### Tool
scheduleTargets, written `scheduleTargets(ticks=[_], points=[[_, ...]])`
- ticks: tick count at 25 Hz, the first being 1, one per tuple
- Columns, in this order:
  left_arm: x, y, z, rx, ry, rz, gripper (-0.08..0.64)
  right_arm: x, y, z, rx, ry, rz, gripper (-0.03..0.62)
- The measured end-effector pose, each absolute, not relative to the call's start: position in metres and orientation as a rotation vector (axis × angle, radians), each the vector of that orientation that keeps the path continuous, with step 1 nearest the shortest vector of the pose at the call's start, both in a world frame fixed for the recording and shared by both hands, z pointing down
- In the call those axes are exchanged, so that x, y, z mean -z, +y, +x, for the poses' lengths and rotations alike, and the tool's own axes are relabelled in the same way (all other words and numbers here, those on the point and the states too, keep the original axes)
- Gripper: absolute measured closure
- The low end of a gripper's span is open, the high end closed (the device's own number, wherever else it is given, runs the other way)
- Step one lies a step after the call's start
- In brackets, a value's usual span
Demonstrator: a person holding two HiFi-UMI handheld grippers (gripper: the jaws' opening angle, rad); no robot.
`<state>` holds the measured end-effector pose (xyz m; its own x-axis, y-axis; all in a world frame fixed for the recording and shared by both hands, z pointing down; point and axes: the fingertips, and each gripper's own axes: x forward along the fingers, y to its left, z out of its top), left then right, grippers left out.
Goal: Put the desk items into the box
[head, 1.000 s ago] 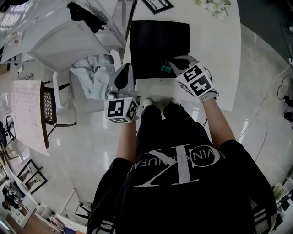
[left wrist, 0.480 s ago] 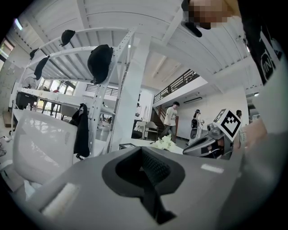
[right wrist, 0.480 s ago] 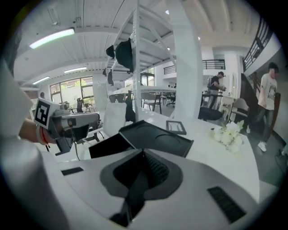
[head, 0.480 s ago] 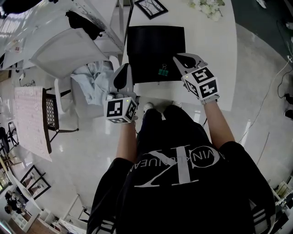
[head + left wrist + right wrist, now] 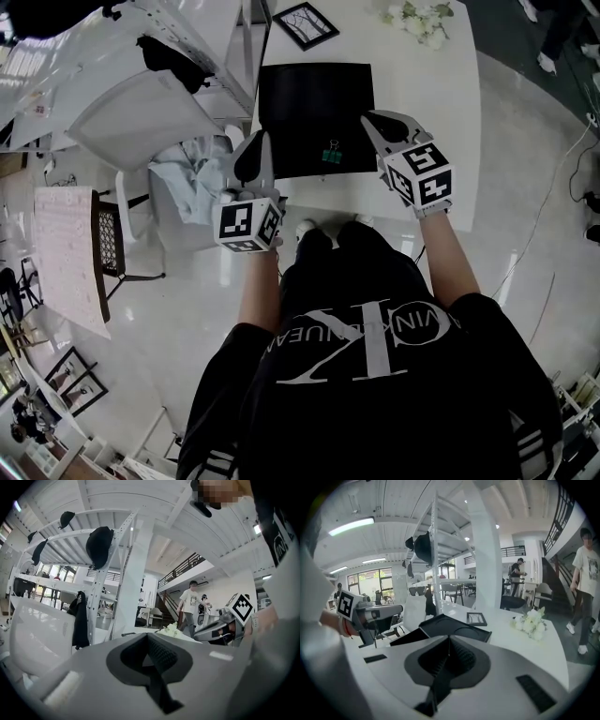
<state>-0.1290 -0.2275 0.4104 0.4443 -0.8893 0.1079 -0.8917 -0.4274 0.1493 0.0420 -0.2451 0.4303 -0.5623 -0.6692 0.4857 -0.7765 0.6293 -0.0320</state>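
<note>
A shallow black box (image 5: 314,103) lies on the white table (image 5: 422,94). A green binder clip (image 5: 332,153) sits inside it near the front edge. My left gripper (image 5: 251,152) hangs at the box's front left corner, jaws shut and empty. My right gripper (image 5: 379,122) hovers just right of the box's front right part, a little right of the clip, also shut with nothing in it. In the right gripper view the black box (image 5: 454,627) lies ahead of the right gripper (image 5: 449,640). In the left gripper view the left gripper (image 5: 148,638) holds nothing.
A small black picture frame (image 5: 307,23) and a bunch of white flowers (image 5: 419,21) lie on the table behind the box. A white chair (image 5: 141,112) with clothes (image 5: 187,173) stands to the left. People stand in the background.
My right gripper has drawn back to the right, away from the green clip, which stays in the box. The left gripper has barely moved.
</note>
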Motion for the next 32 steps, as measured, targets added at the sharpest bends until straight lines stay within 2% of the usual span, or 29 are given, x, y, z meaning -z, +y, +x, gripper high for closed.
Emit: scheduleTargets(ticks=[32], points=[[-0.365,-0.247,-0.134,0.049,-1.627,2.583,0.565,-0.367,-0.253,0.06,-0.134,-2.576,1.311,0.575]])
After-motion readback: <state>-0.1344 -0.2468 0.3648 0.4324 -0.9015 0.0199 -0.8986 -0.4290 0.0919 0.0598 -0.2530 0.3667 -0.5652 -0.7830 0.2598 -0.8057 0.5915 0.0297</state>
